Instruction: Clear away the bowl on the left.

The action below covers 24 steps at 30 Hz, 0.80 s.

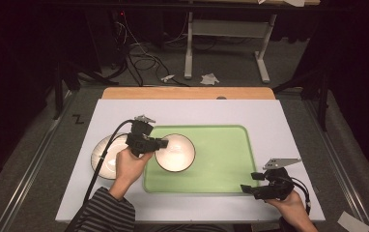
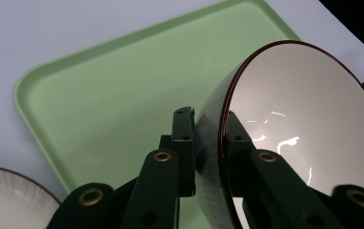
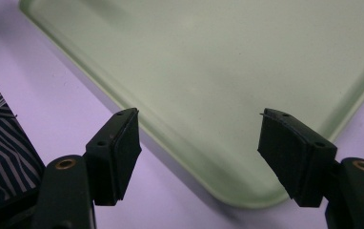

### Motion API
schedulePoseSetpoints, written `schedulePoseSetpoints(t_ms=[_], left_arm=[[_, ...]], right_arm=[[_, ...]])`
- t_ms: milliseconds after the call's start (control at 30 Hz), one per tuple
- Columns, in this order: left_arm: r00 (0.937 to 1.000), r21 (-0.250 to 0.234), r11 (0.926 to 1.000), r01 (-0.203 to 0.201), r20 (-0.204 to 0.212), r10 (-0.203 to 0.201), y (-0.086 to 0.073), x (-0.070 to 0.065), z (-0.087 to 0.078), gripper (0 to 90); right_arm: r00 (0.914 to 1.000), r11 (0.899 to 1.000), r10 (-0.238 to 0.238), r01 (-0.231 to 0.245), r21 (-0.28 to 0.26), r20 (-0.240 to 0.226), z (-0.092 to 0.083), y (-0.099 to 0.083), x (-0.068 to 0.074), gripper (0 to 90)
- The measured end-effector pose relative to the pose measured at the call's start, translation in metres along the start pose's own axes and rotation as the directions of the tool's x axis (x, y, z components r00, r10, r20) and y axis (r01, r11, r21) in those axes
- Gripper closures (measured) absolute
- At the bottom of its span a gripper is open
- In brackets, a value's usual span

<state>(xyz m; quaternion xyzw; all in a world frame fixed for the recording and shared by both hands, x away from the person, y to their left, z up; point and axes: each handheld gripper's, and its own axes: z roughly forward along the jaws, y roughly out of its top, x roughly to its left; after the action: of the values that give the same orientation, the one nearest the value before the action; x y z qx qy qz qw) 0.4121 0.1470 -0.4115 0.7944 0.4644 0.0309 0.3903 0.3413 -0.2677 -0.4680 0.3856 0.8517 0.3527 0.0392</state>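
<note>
A bowl (image 1: 175, 152) with a dark outside and pale inside hangs over the left part of the green tray (image 1: 221, 159). My left gripper (image 1: 159, 143) is shut on the bowl's left rim. In the left gripper view the rim of the bowl (image 2: 304, 114) stands pinched between the two jaws, tilted on edge above the tray (image 2: 108, 95). My right gripper (image 1: 246, 189) rests open at the tray's near right corner, and in the right gripper view its jaws stand wide apart over the tray corner (image 3: 227, 157) with nothing between them.
A white plate (image 1: 105, 157) with fine dark lines lies on the pale table mat (image 1: 279, 121) left of the tray, partly under the left hand; its edge shows as plate (image 2: 8, 200). A wooden board edge (image 1: 187, 93) runs along the far side.
</note>
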Motion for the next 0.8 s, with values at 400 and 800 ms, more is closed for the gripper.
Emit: schedulePoseSetpoints(t_ms=[400, 800], left_arm=[[0.9994, -0.008, 1.0000, -0.004, 0.035, 0.005, 0.014, -0.008, 0.008, 80.1], [0.9982, 0.015, 0.9997, -0.019, 0.057, 0.018, 0.030, -0.018, 0.028, 80.0]], right_arm=[[1.0000, 1.000, -0.004, 0.004, 0.006, -0.005, 0.001, 0.000, -0.001, 32.0], [0.9999, 1.000, -0.009, 0.009, 0.003, -0.004, 0.000, 0.000, 0.000, 32.1]])
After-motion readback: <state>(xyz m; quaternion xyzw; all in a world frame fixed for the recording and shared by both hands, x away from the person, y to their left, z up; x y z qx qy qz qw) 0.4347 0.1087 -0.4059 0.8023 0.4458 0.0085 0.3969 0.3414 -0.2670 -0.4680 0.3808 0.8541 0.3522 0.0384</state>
